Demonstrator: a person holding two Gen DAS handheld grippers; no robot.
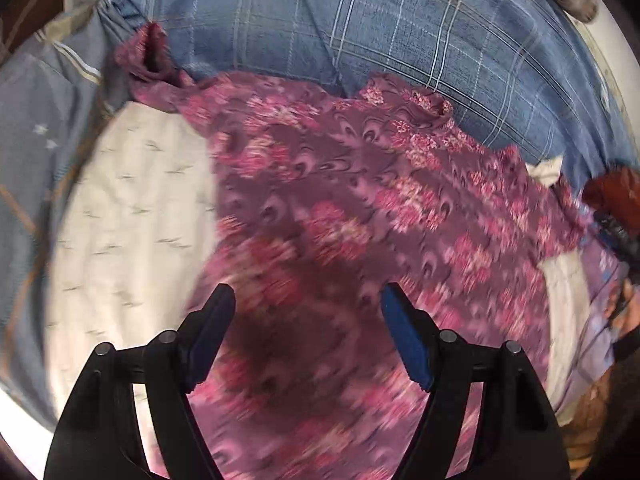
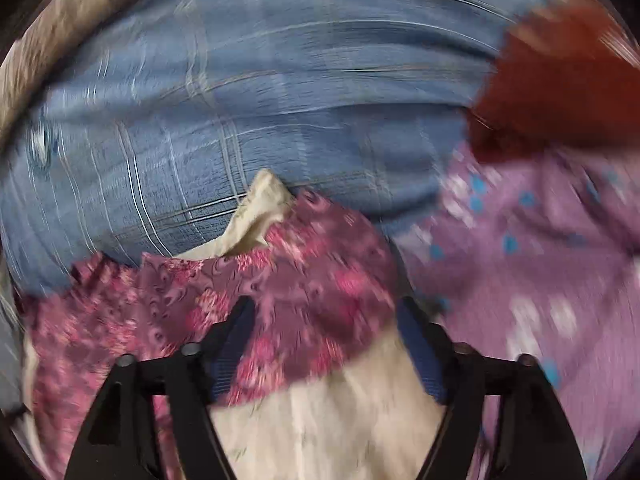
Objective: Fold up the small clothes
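The magenta floral-print fabric garment (image 1: 360,216) is lying spread on a cream printed bedsheet (image 1: 132,208), its upper edge resting against a blue plaid quilt (image 1: 320,28) bunched behind it. One sleeve (image 1: 148,52) is reaching up toward the left onto the quilt. In the left wrist view, the left gripper (image 1: 308,300) is hovering above the garment's lower part with its two black fingers and blue pads (image 1: 404,340) standing well apart, nothing between them. In the right wrist view, the right gripper (image 2: 326,312) is likewise standing wide, its fingers apart over the garment's rounded right edge (image 2: 320,288) and the bare cream sheet (image 2: 340,420); the cloth is lying beneath the pads, not pinched by them. To the right, a lilac cloth with blue and white spots (image 2: 540,260) is lying just beside the garment, and a rust-red cloth (image 2: 560,92) is sitting above it. Both views are blurred.
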